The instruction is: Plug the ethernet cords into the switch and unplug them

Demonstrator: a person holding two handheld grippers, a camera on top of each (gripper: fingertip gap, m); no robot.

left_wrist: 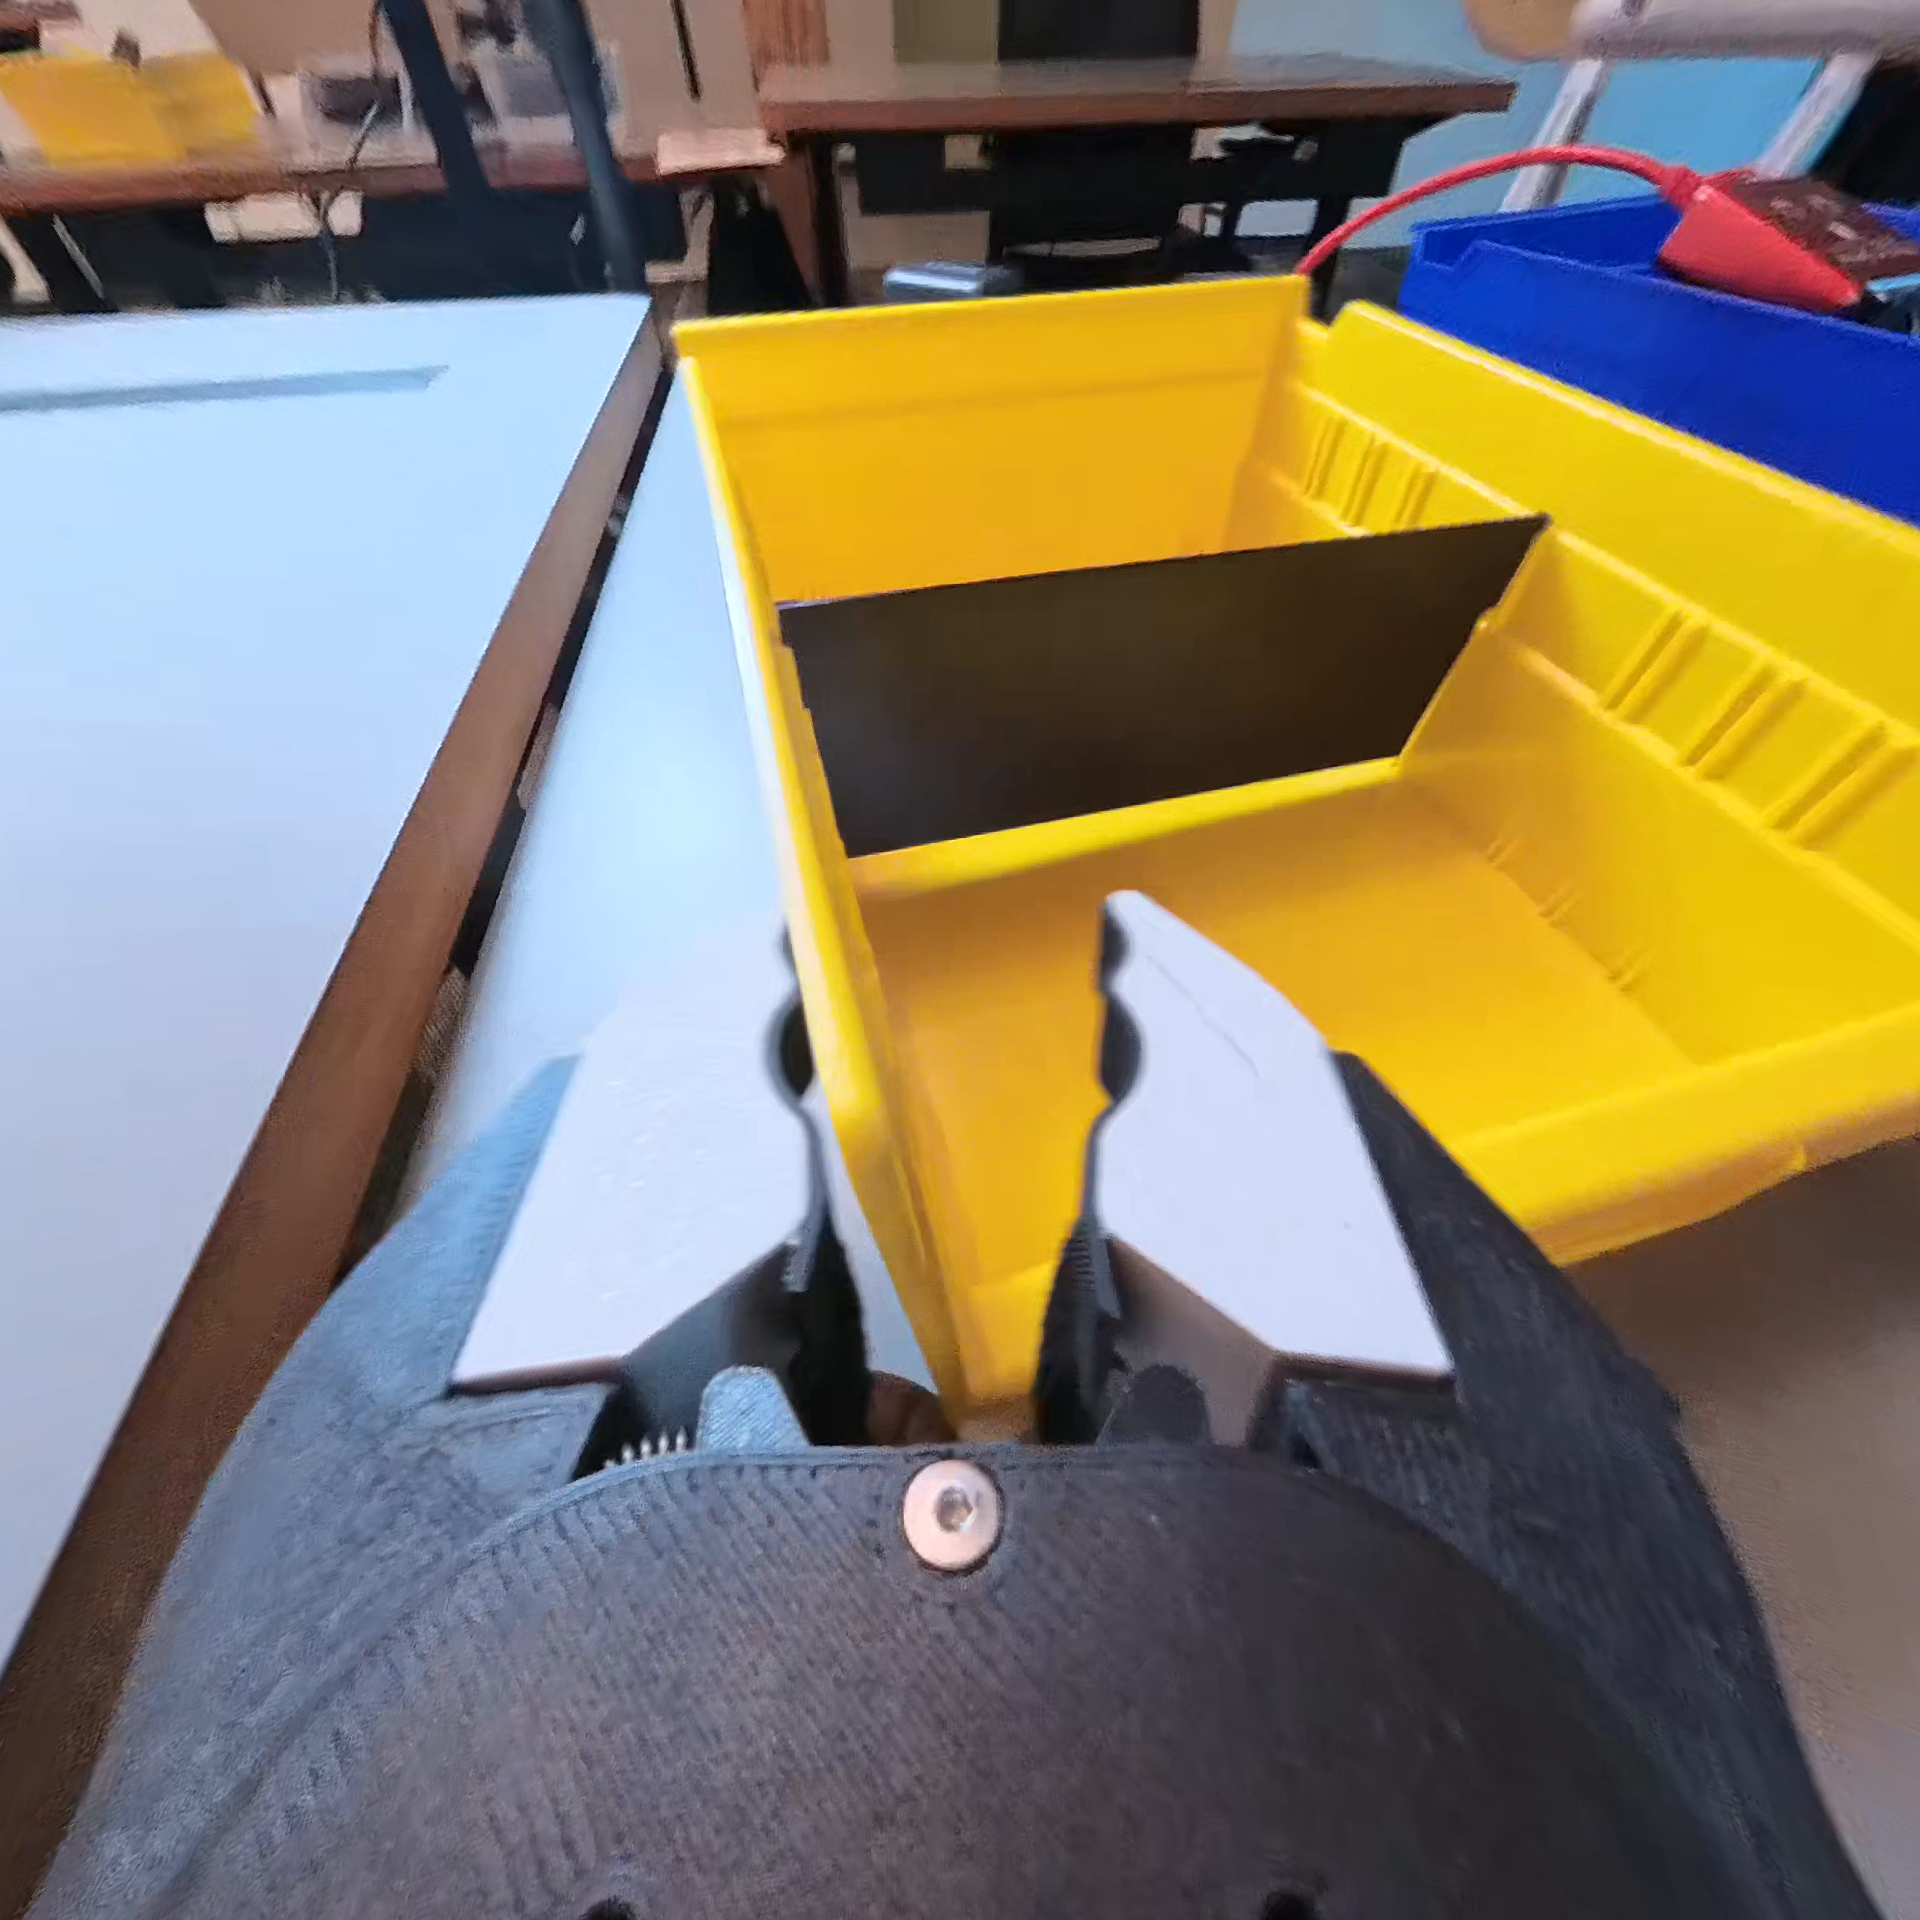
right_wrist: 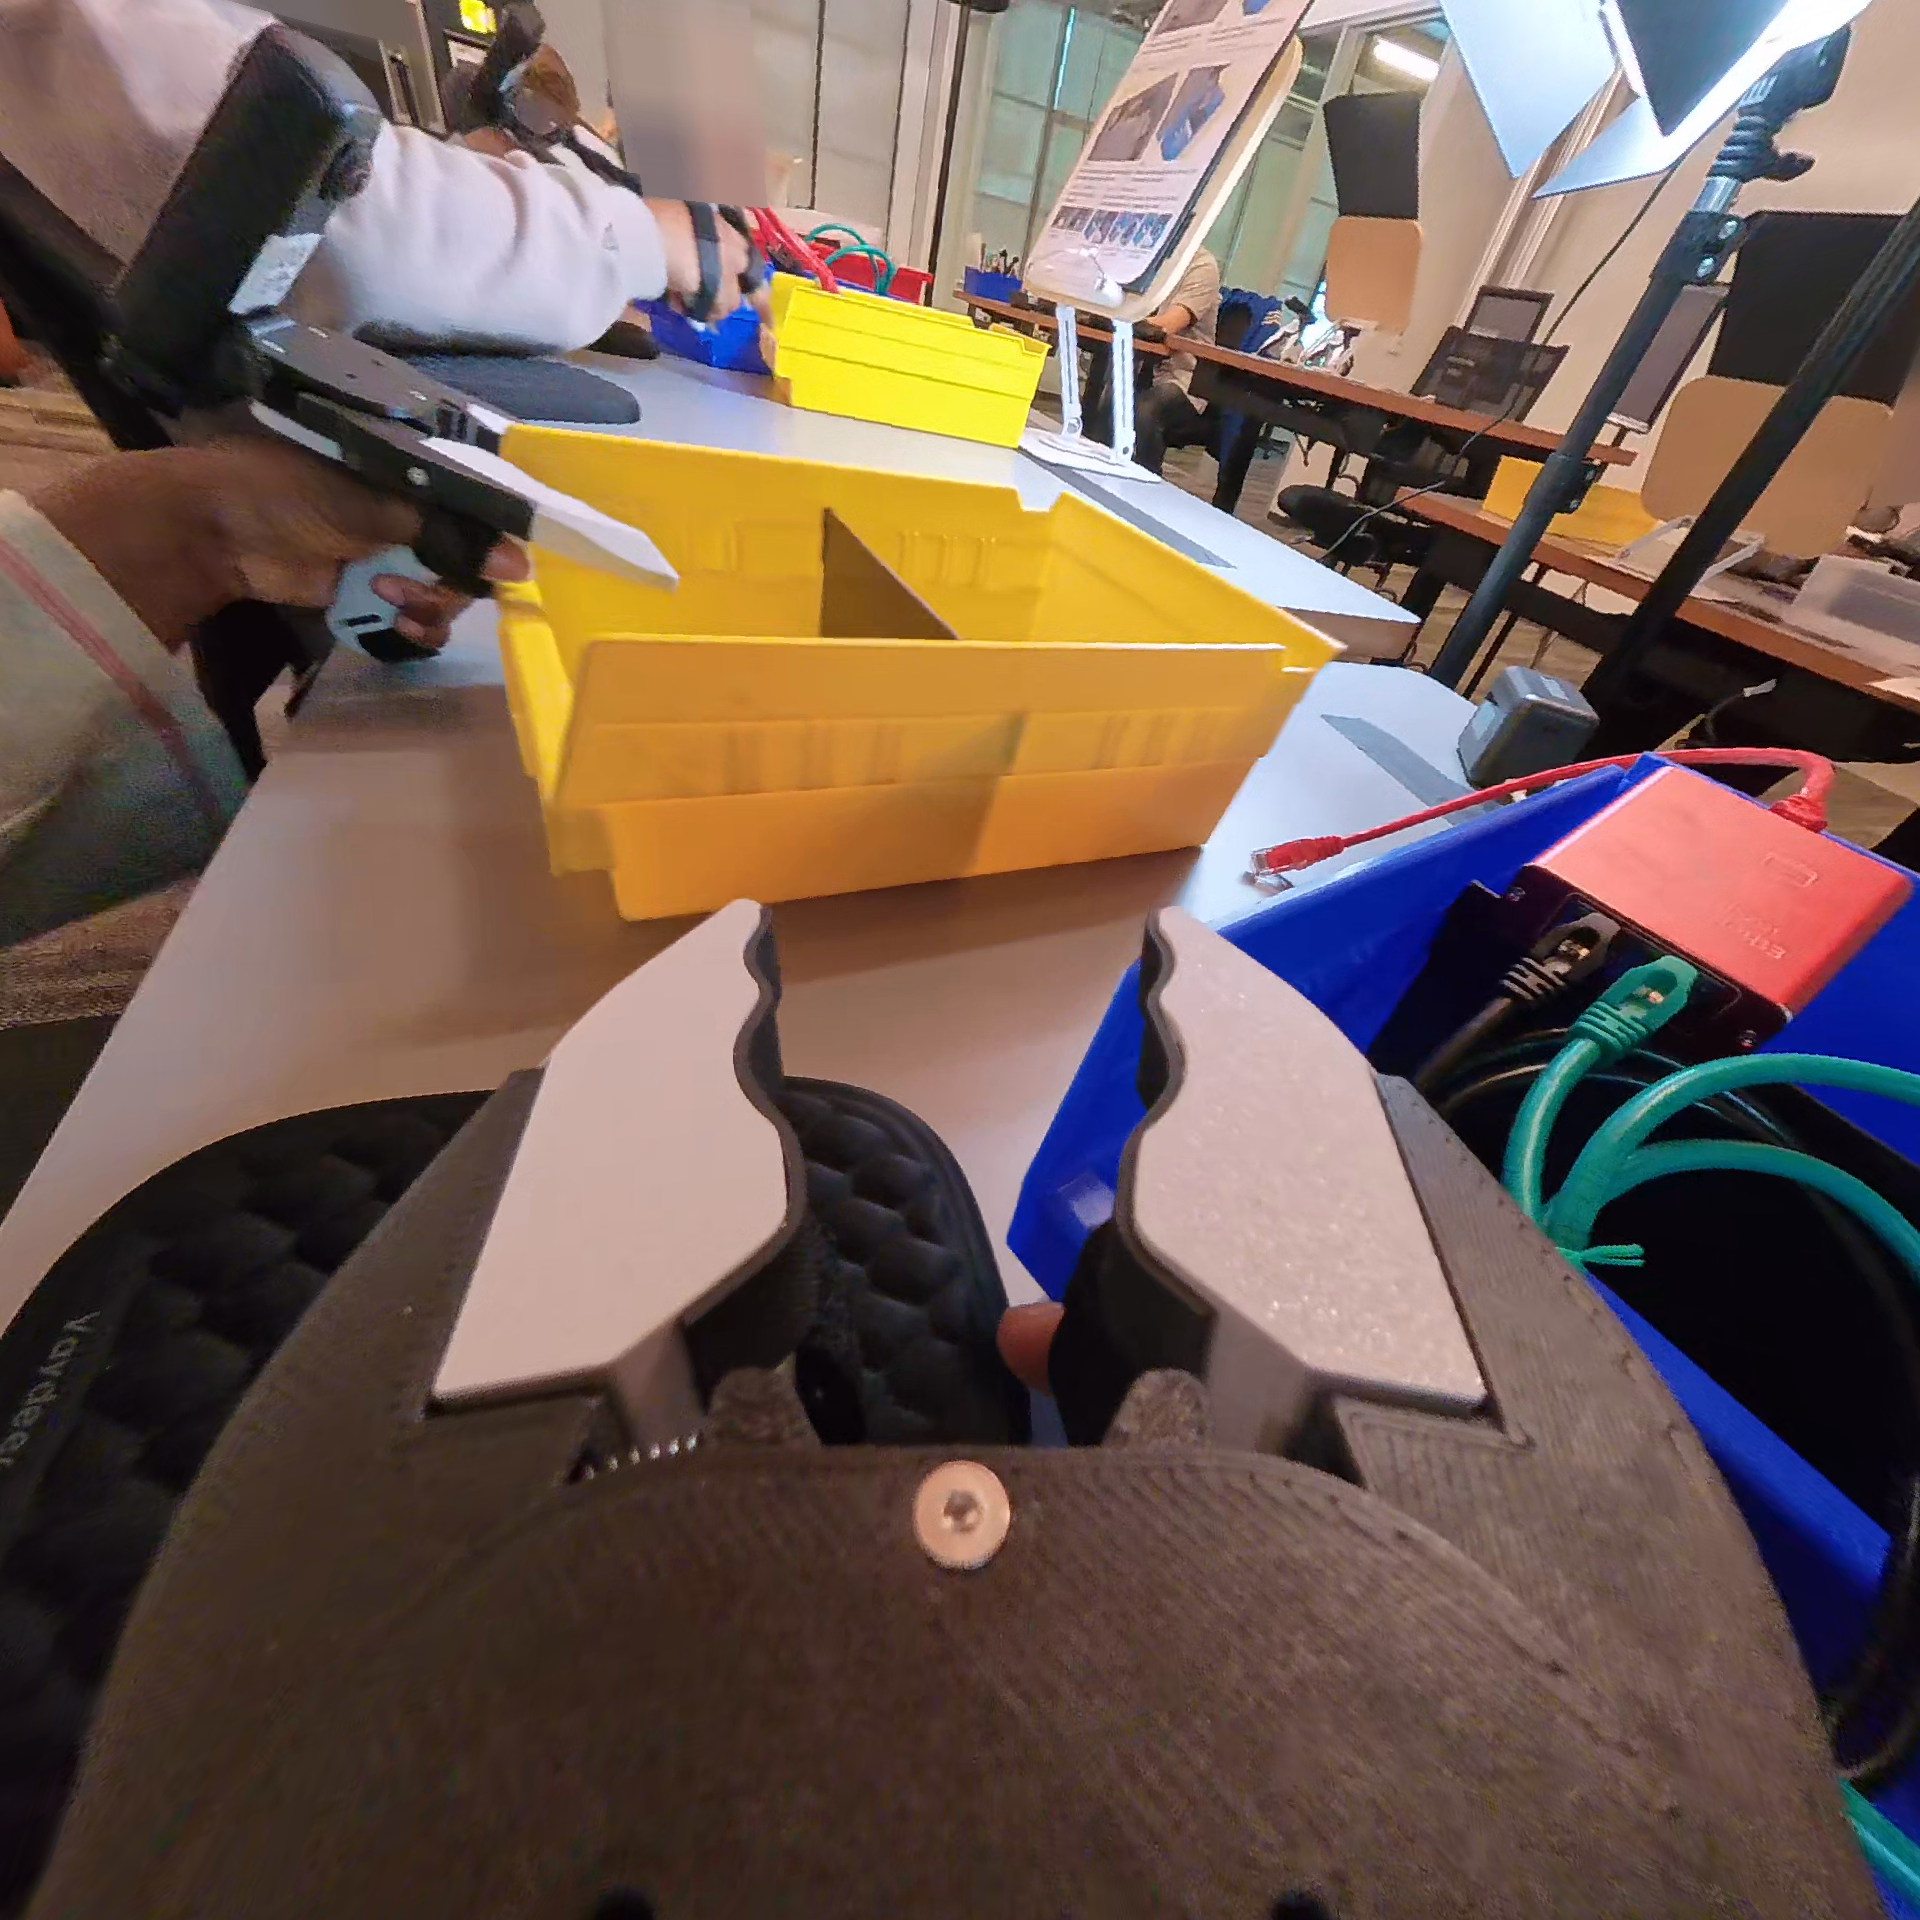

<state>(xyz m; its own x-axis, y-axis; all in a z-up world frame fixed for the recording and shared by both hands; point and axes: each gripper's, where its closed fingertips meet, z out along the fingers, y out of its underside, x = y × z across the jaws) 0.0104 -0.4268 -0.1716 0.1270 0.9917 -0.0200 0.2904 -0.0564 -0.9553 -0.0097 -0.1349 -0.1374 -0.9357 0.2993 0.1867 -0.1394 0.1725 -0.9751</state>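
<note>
A red switch [right_wrist: 1714, 883] lies in a blue bin [right_wrist: 1299, 956] at the right. A green cord [right_wrist: 1631, 997] and a black cord [right_wrist: 1548, 966] are plugged into its near face. A red cord [right_wrist: 1455, 816] runs from the switch's far side, and its free plug [right_wrist: 1294, 857] lies on the table. My right gripper [right_wrist: 956, 935] is open and empty, left of the blue bin. My left gripper [left_wrist: 956, 935] is open and straddles the left wall of a yellow bin [left_wrist: 862, 1091]. It also shows in the right wrist view [right_wrist: 582, 530]. The switch [left_wrist: 1766, 249] shows far right.
The yellow bin [right_wrist: 883, 727] has a black divider [left_wrist: 1122, 686] and holds nothing else. A black padded rest [right_wrist: 894, 1205] lies under my right gripper. Behind stand a second yellow bin [right_wrist: 904, 364], another person's arms, a board on a stand [right_wrist: 1164, 156] and a light stand [right_wrist: 1662, 364]. Left tips to right tips: about 30 cm. From my right tips it is roughly 8 cm to the black padded rest [right_wrist: 894, 1205]; from my left, 30 cm.
</note>
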